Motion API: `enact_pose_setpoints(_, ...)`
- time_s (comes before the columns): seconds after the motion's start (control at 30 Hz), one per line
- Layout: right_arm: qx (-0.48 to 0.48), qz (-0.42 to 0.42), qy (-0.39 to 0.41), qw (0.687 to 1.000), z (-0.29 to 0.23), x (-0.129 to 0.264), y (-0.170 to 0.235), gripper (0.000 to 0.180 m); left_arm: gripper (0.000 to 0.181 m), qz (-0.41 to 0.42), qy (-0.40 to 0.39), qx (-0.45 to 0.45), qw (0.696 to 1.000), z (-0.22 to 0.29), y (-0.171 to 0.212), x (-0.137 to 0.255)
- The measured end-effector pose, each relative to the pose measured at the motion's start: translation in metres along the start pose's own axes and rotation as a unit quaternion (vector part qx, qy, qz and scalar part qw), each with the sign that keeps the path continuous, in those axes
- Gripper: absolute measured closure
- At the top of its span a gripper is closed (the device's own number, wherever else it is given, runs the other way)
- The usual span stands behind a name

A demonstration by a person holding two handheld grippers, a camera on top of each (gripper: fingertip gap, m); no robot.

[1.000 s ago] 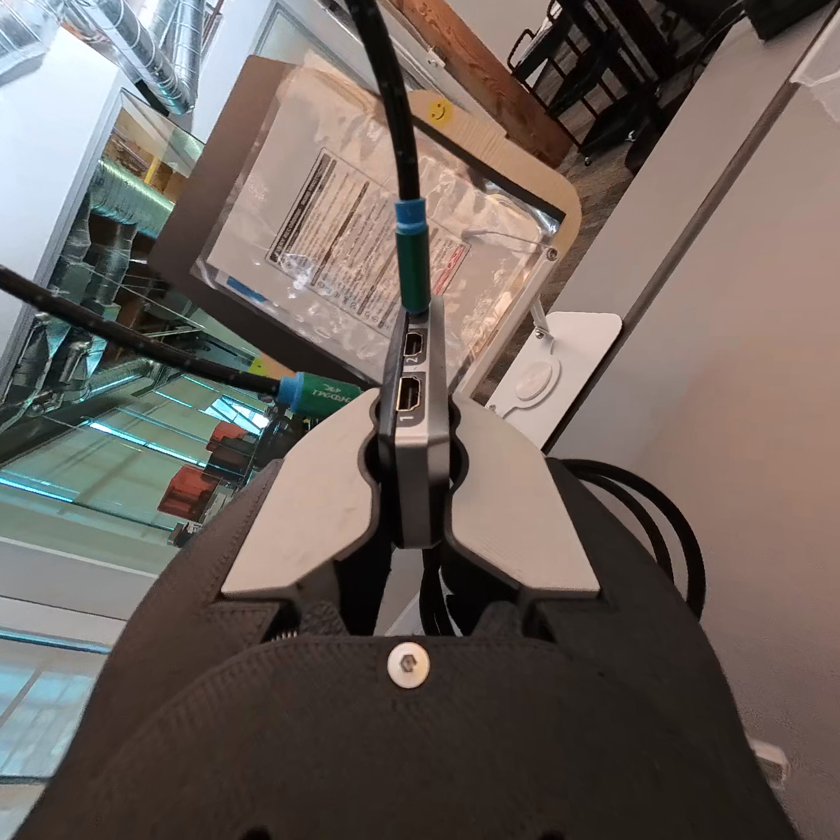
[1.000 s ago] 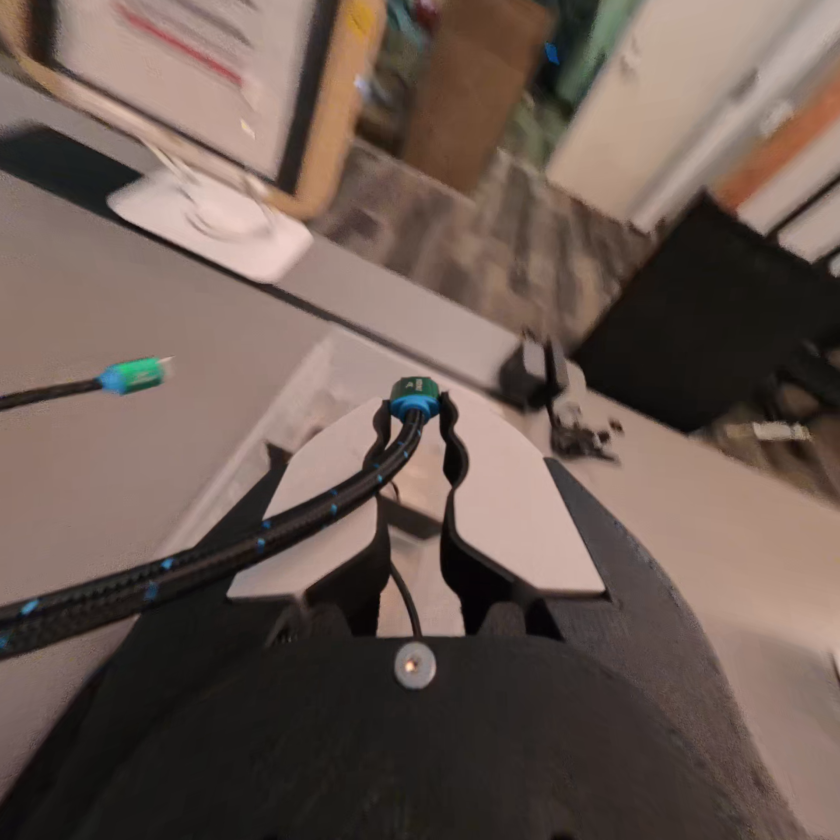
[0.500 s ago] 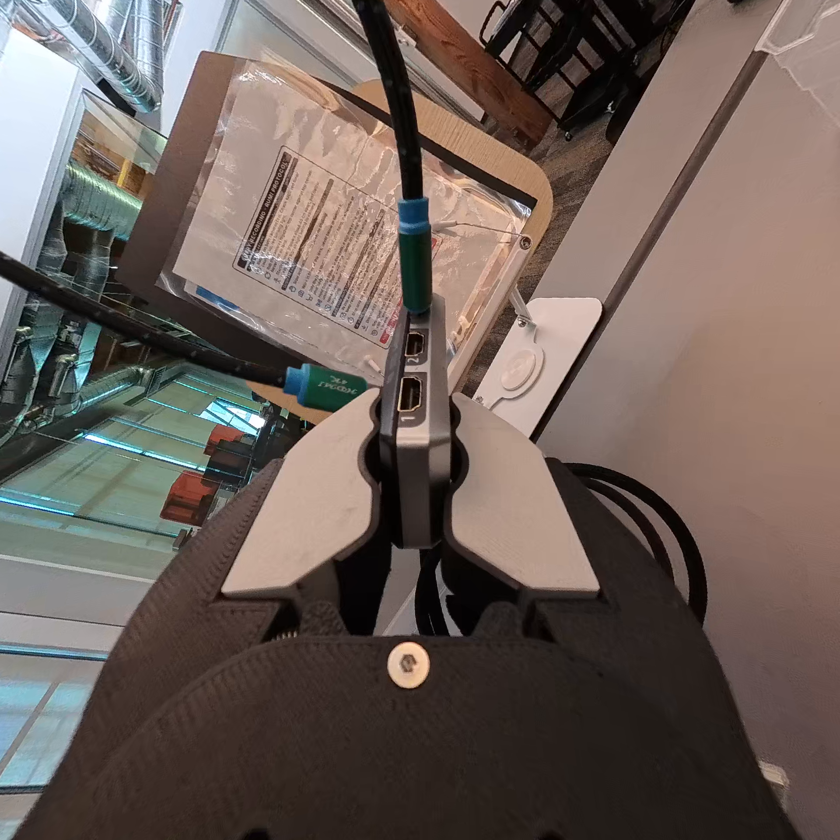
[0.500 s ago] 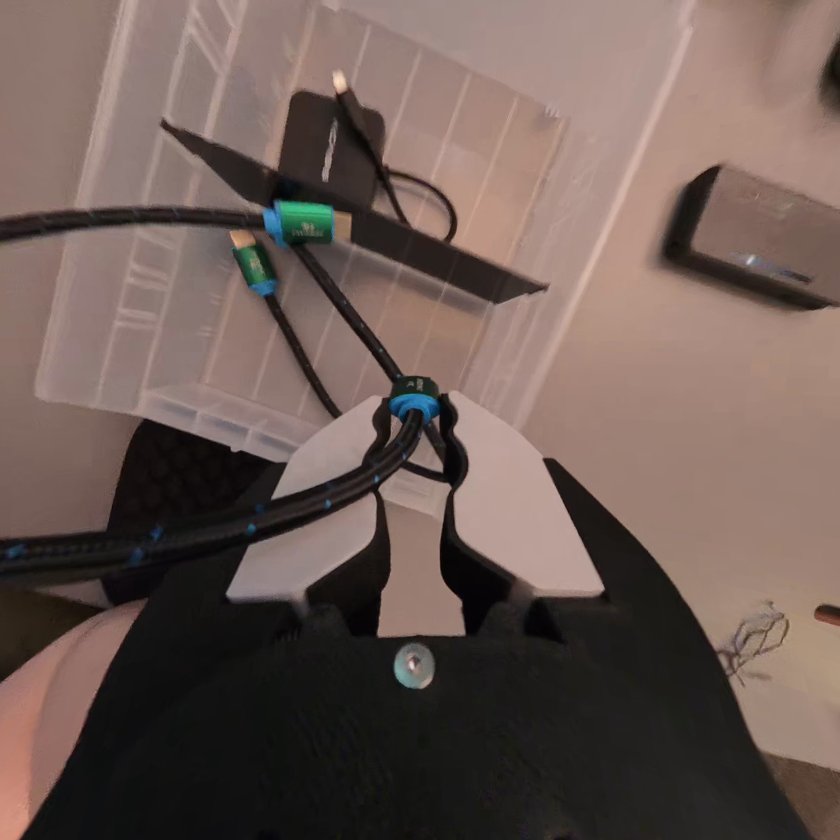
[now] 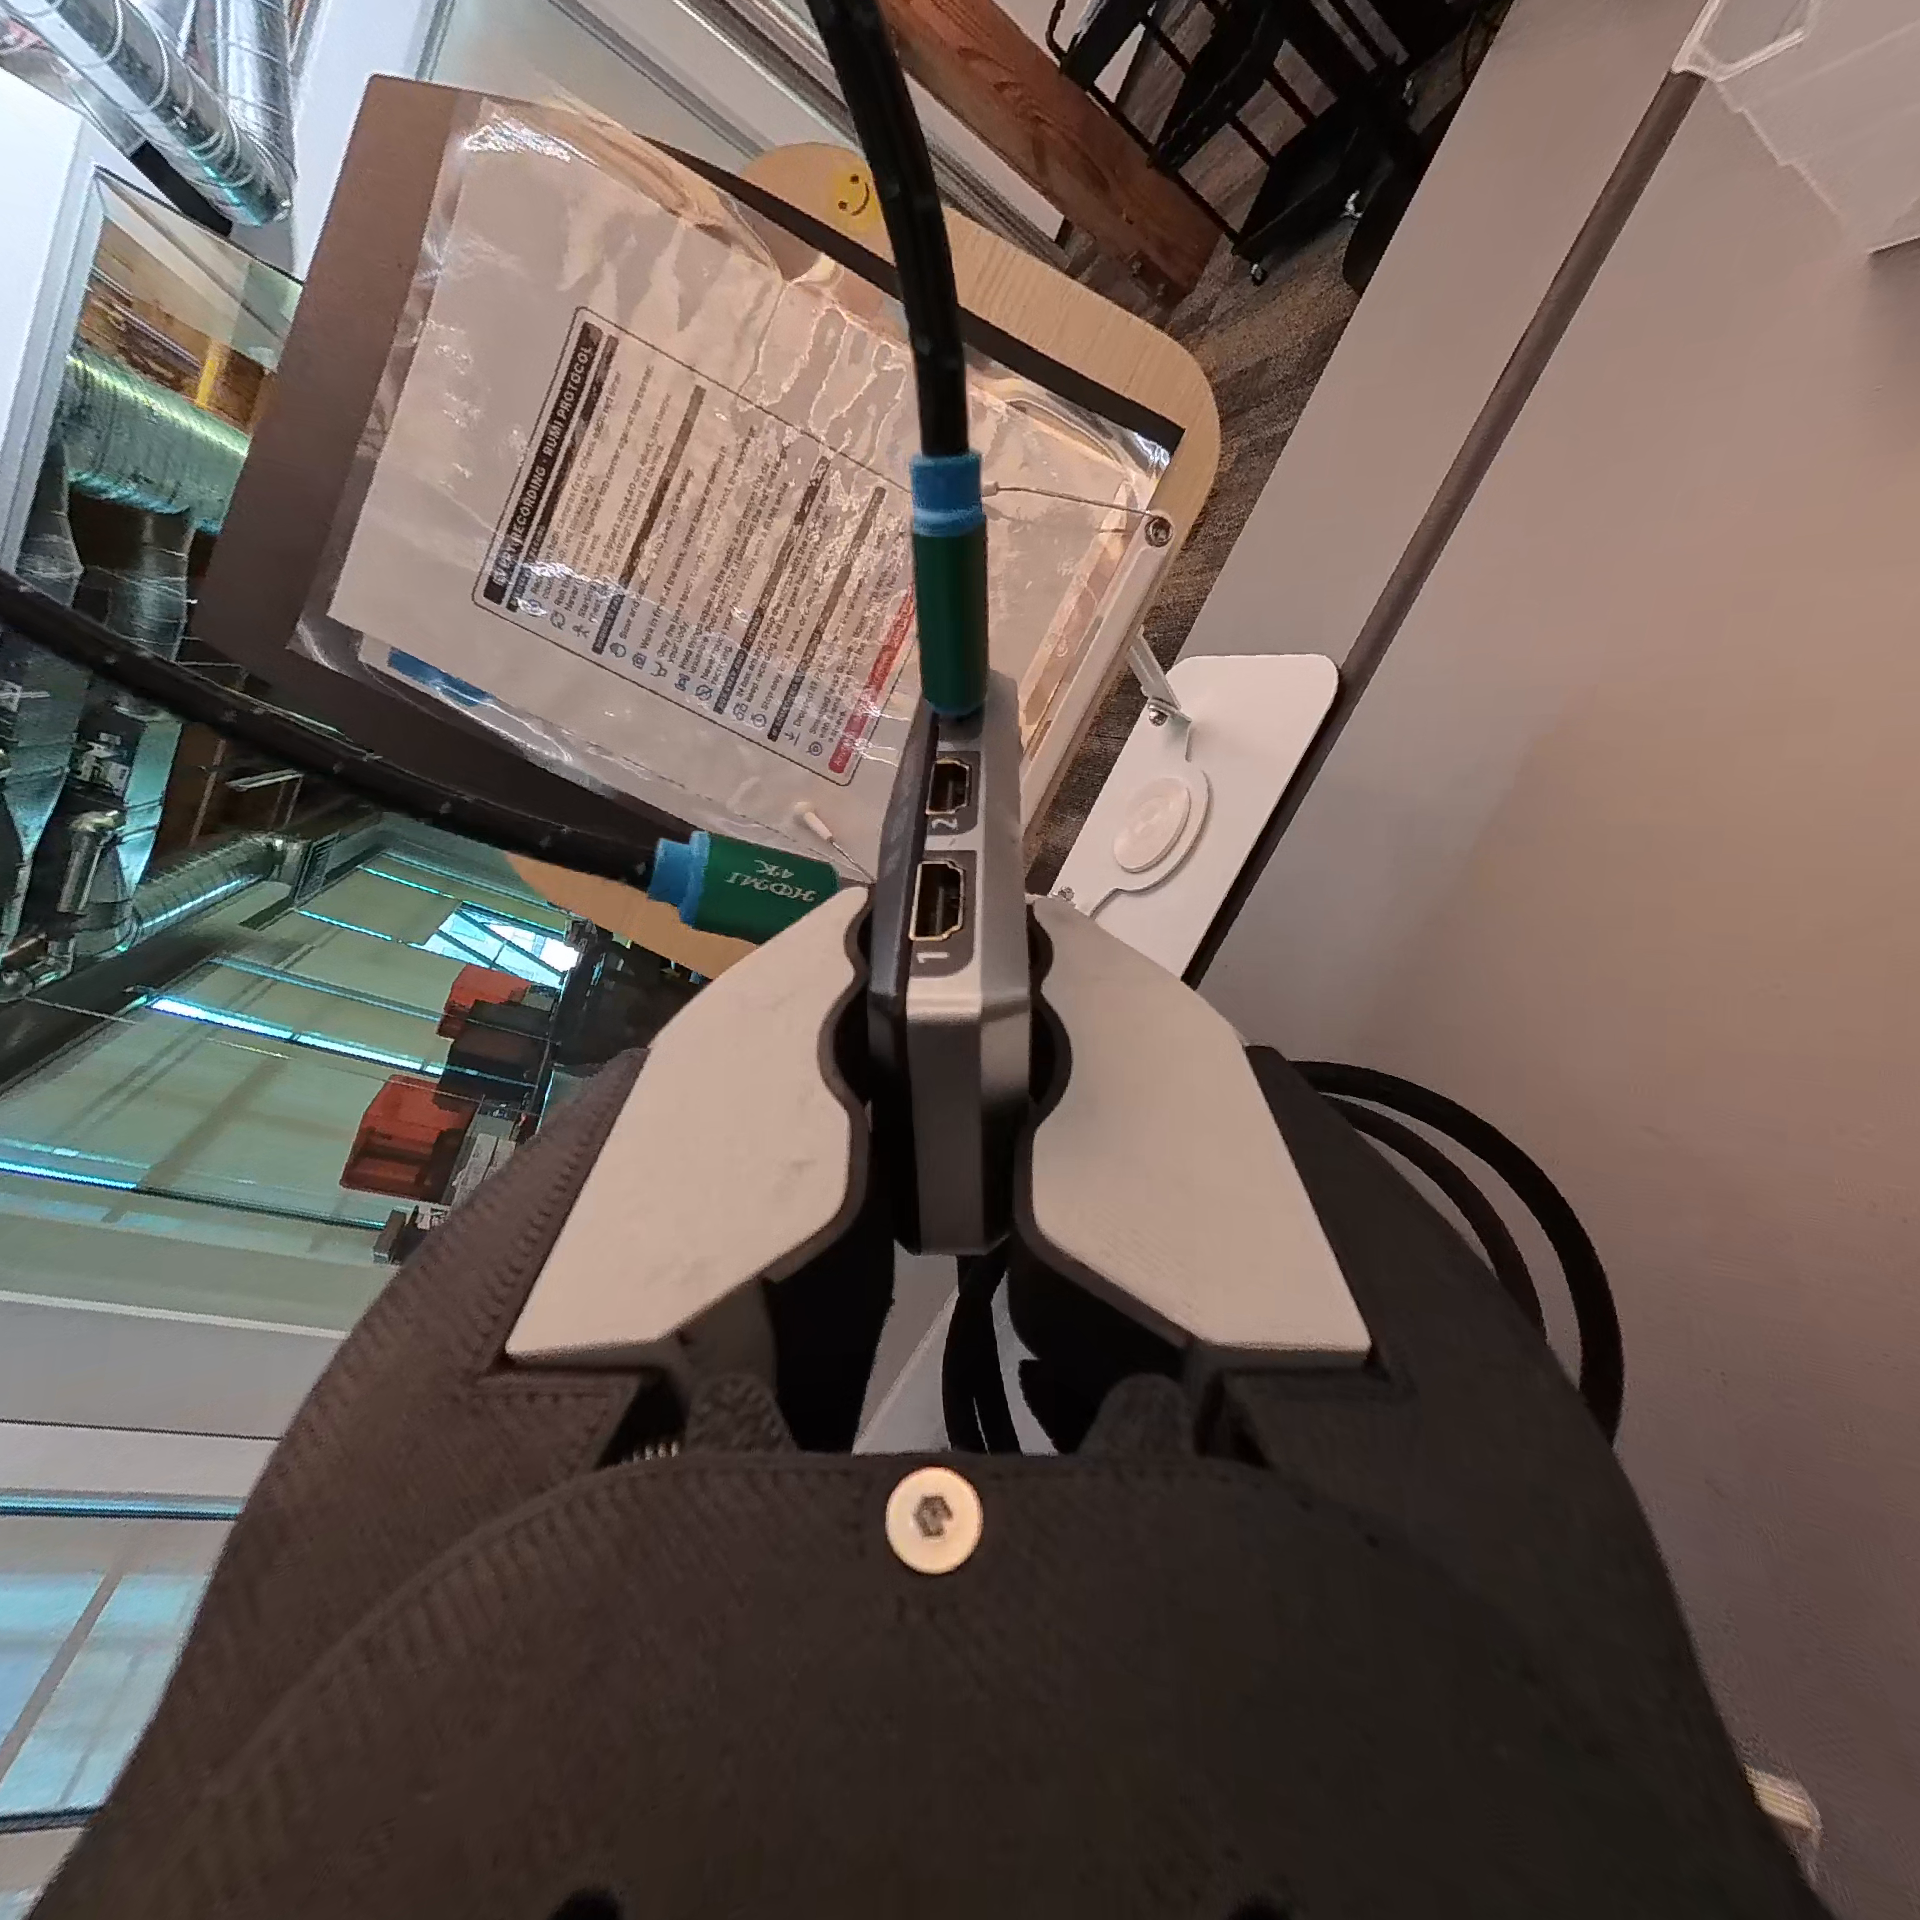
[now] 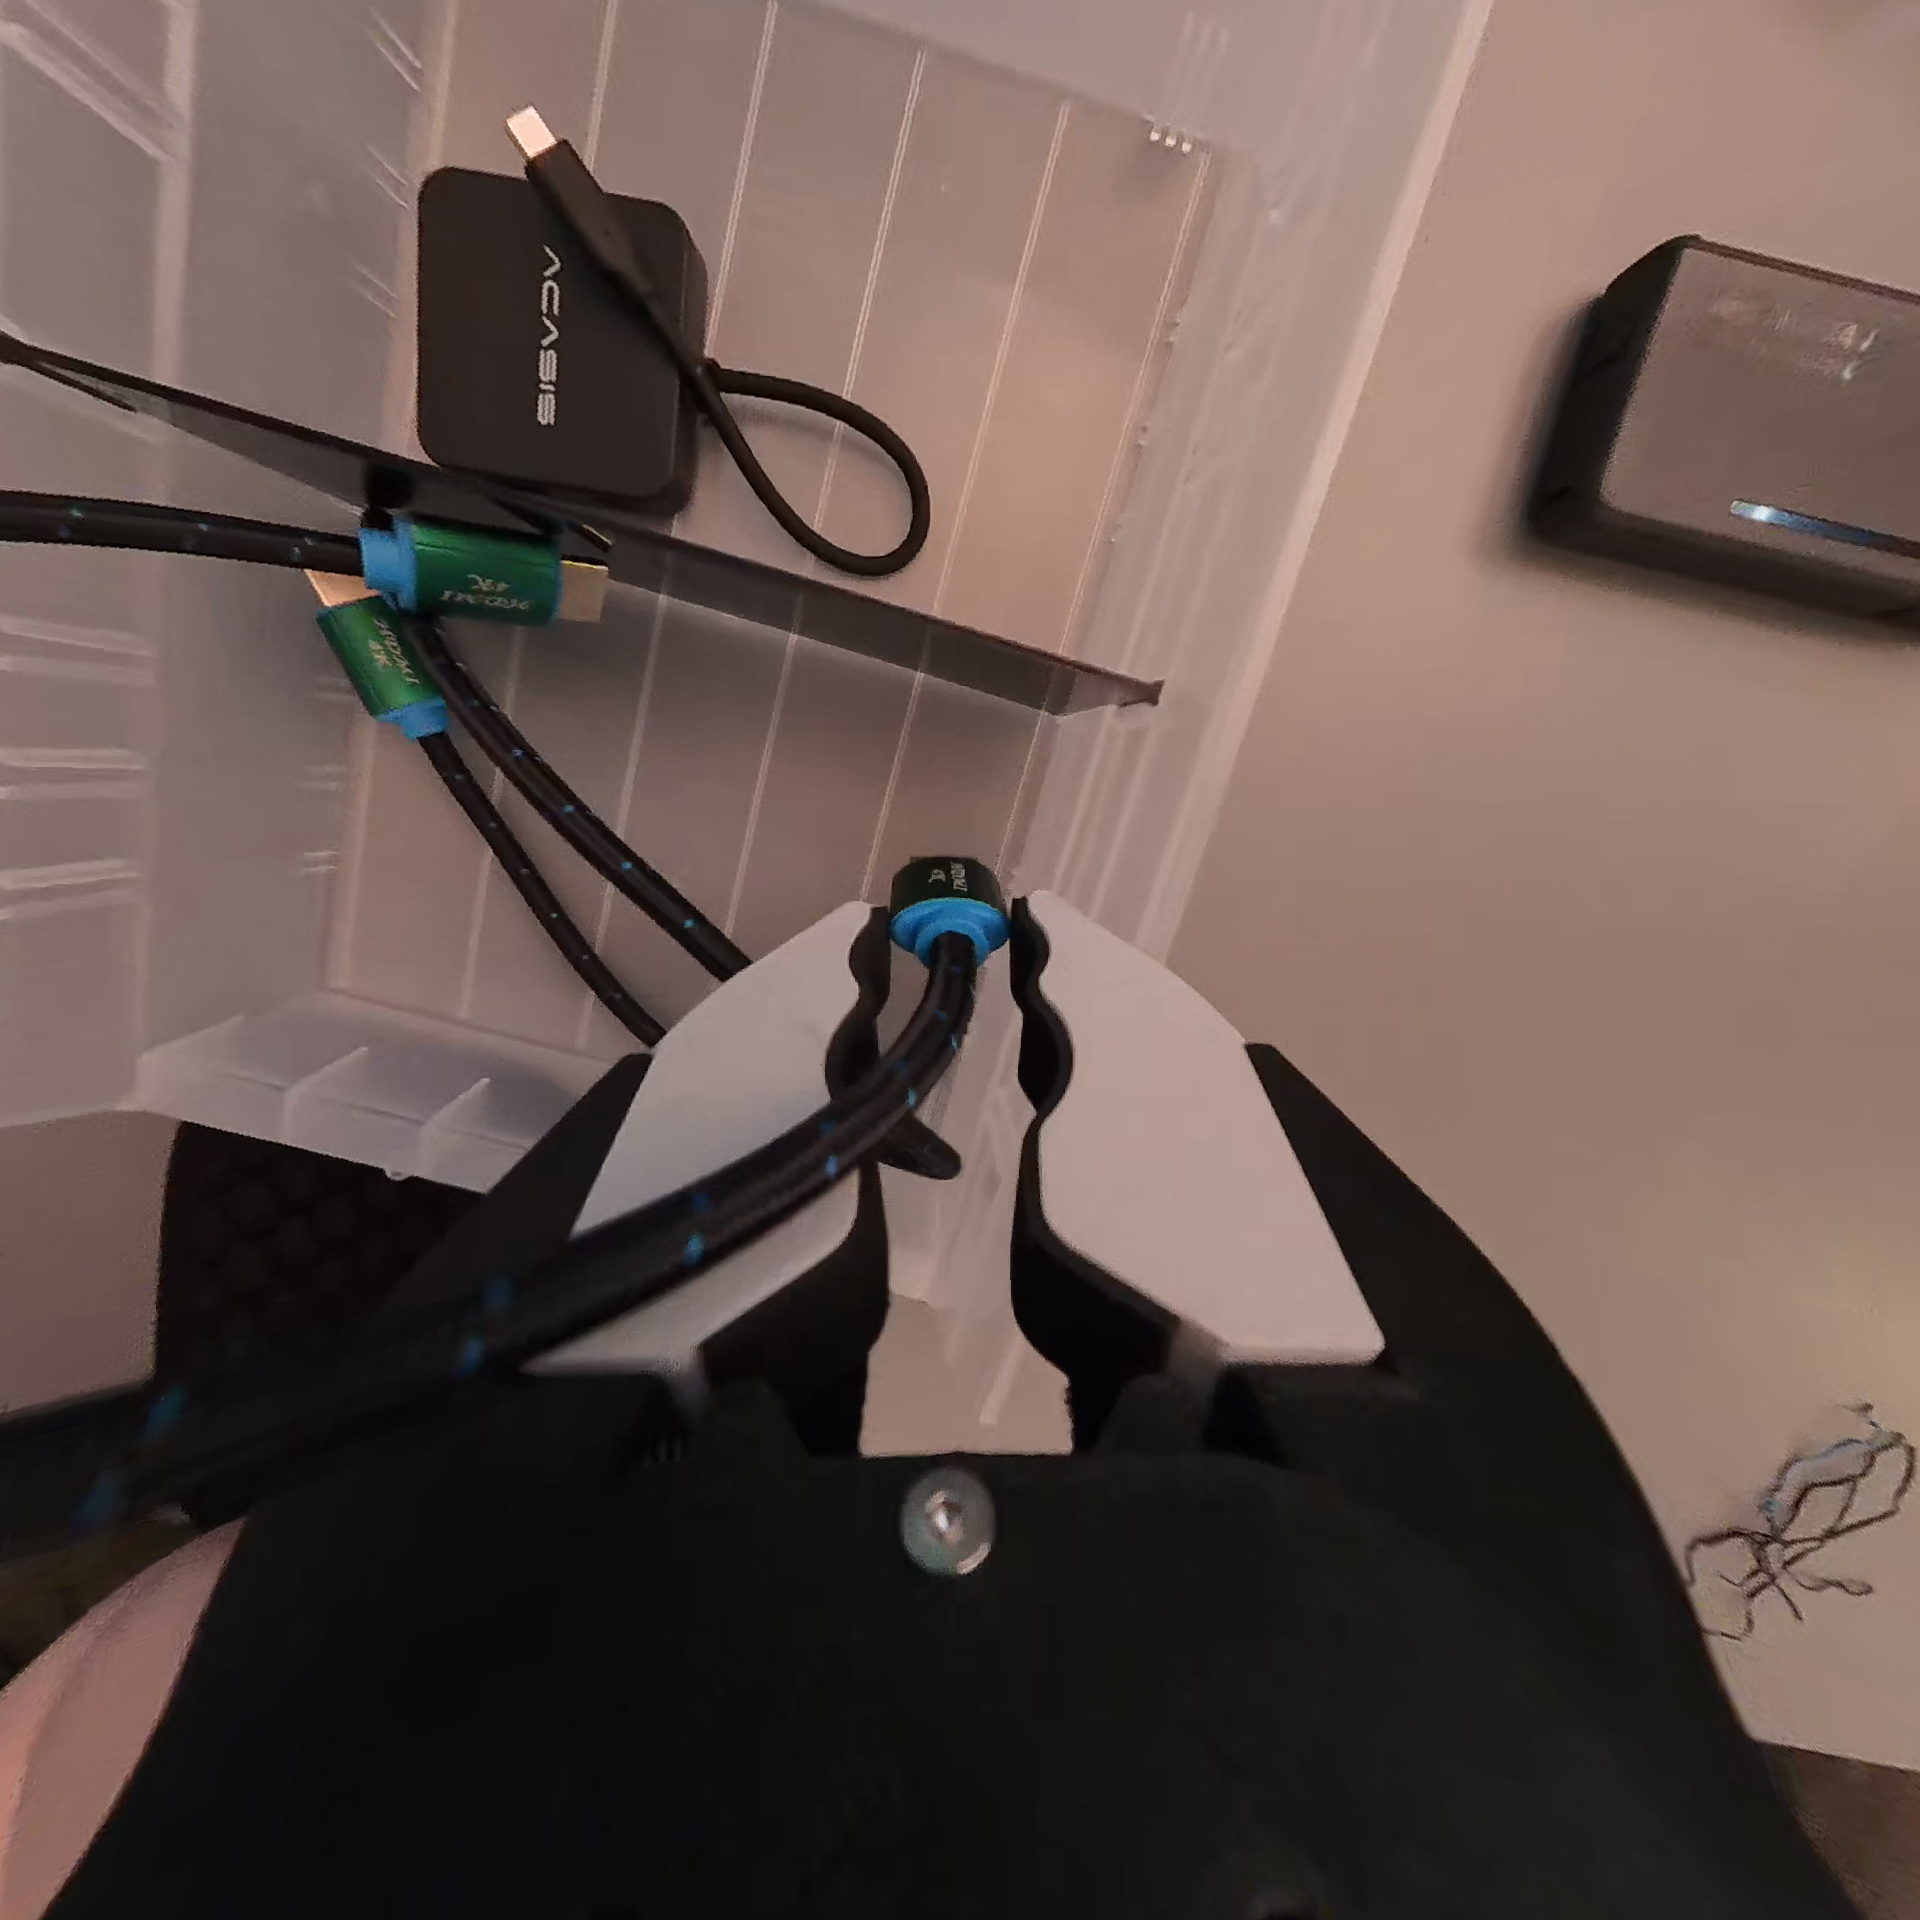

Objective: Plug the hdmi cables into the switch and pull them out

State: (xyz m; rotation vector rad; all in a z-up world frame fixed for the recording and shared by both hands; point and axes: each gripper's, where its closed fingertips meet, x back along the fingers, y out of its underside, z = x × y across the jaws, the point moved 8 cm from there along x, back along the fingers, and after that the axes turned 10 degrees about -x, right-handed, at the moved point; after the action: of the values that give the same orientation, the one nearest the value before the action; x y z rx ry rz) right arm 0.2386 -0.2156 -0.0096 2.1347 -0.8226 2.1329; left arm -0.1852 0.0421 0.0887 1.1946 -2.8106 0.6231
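Observation:
My left gripper (image 5: 951, 920) is shut on the grey HDMI switch (image 5: 948, 1049) and holds it edge-on in the air. Two ports (image 5: 940, 904) on its near edge are empty. A green plug with a blue collar (image 5: 948, 613) sits in the switch's far end. A second green plug (image 5: 748, 883) points at the switch's left side; its tip is hidden. My right gripper (image 6: 948, 914) is shut on a green HDMI plug (image 6: 951, 894), whose braided cable (image 6: 727, 1195) trails back over the left finger. Two loose green plugs (image 6: 478, 587) (image 6: 379, 665) show over the bin.
A clear plastic bin (image 6: 1039, 312) lies below the right gripper and holds a black hub (image 6: 540, 332) with a short cable. A dark grey box (image 6: 1745, 447) and a wire tangle (image 6: 1808, 1527) lie on the table. A sleeved sign (image 5: 675, 499) stands on a white base (image 5: 1195, 790).
The right gripper has swung from facing across the table to looking down over the clear bin, still holding its plug. The left gripper holds the switch almost still.

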Motion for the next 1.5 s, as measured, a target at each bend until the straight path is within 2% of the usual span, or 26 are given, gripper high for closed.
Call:
enact_pose_setpoints(0.1, -0.012, -0.020, -0.020, 1.000, -0.004, 0.007, 0.005, 0.140, 0.158, -0.001, 0.003, -0.002, 1.000, 0.001, 0.000, 0.000)
enact_pose_setpoints(0.17, -0.011, -0.028, -0.015, 0.999, -0.009, 0.017, 0.013, 0.136, 0.158, -0.002, 0.003, -0.002, 1.000, 0.001, -0.001, 0.000)
enact_pose_setpoints(0.3, 0.027, 0.040, 0.032, 0.998, -0.014, 0.047, 0.013, 0.132, 0.158, -0.002, 0.004, -0.001, 1.000, 0.001, 0.000, 0.000)
enact_pose_setpoints(0.37, 0.083, 0.091, 0.058, 0.991, -0.019, 0.058, 0.008, 0.132, 0.158, -0.001, 0.005, -0.002, 1.000, 0.001, -0.001, 0.000)
enact_pose_setpoints(0.43, 0.157, 0.131, 0.083, 0.975, -0.027, 0.061, 0.002, 0.139, 0.158, -0.001, 0.007, -0.004, 1.000, 0.002, -0.001, 0.000)
enact_pose_setpoints(0.5, 0.210, 0.133, 0.084, 0.965, -0.036, 0.057, -0.003, 0.166, 0.158, -0.002, 0.009, -0.006, 1.000, 0.003, -0.002, 0.000)
enact_pose_setpoints(0.53, 0.219, 0.124, 0.090, 0.964, -0.039, 0.056, -0.005, 0.171, 0.158, -0.002, 0.010, -0.008, 1.000, 0.003, -0.003, 0.000)
enact_pose_setpoints(0.67, 0.184, 0.176, 0.140, 0.957, -0.036, 0.073, -0.017, 0.179, 0.158, -0.003, 0.011, -0.010, 1.000, 0.004, -0.004, -0.001)
enact_pose_setpoints(0.77, 0.183, 0.183, 0.159, 0.953, -0.035, 0.086, -0.009, 0.179, 0.158, -0.002, 0.011, -0.007, 1.000, 0.003, -0.003, -0.001)
enact_pose_setpoints(0.83, 0.182, 0.200, 0.205, 0.941, -0.034, 0.100, -0.003, 0.178, 0.158, -0.003, 0.011, -0.005, 1.000, 0.003, -0.002, -0.001)
enact_pose_setpoints(0.93, 0.149, 0.319, 0.247, 0.903, -0.036, 0.136, -0.005, 0.177, 0.158, -0.004, 0.011, -0.006, 1.000, 0.003, -0.002, -0.001)
enact_pose_setpoints(1.0, 0.135, 0.397, 0.270, 0.867, -0.034, 0.156, -0.005, 0.179, 0.158, -0.003, 0.011, -0.005, 1.000, 0.003, -0.002, 0.000)
enact_pose_setpoints(1.1, 0.159, 0.448, 0.246, 0.845, -0.037, 0.167, 0.004, 0.179, 0.158, -0.003, 0.011, -0.005, 1.000, 0.003, -0.002, 0.000)
enact_pose_setpoints(1.3, 0.272, 0.341, 0.264, 0.860, -0.041, 0.138, 0.008, 0.179, 0.158, -0.005, 0.015, -0.007, 1.000, 0.005, -0.002, -0.002)
enact_pose_setpoints(1.4, 0.283, 0.279, 0.200, 0.896, -0.043, 0.108, -0.002, 0.178, 0.158, -0.007, 0.019, -0.010, 1.000, 0.006, -0.003, -0.002)
enact_pose_setpoints(1.5, 0.235, 0.311, 0.119, 0.913, -0.045, 0.103, -0.016, 0.179, 0.158, -0.008, 0.021, -0.011, 1.000, 0.007, -0.003, -0.003)
